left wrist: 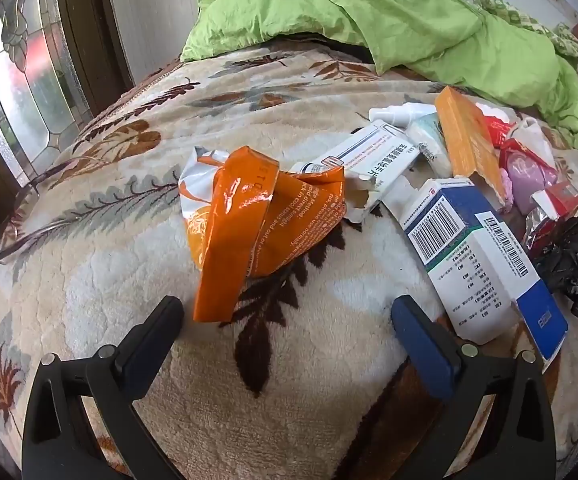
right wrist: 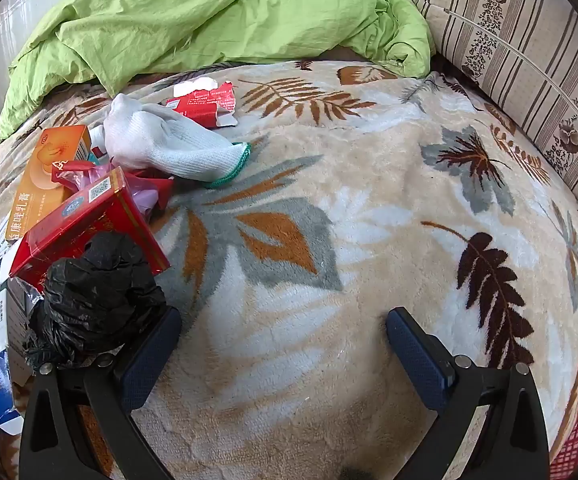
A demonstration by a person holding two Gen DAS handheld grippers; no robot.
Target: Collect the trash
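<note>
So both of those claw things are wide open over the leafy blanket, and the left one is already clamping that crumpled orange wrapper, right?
Not quite. The left gripper is not clamping the crumpled orange wrapper; in the left wrist view its jaws stand wide apart with the wrapper's lower end lying between them, unpinched. The rest holds: the right gripper is also wide open, and both are over the leafy blanket.

On the bed's blanket (left wrist: 289,360), the crumpled wrapper (left wrist: 249,216) lies at centre, the boxes (left wrist: 477,252) at three o'clock of it, the quilt (left wrist: 369,20) heaped behind at twelve.
</note>
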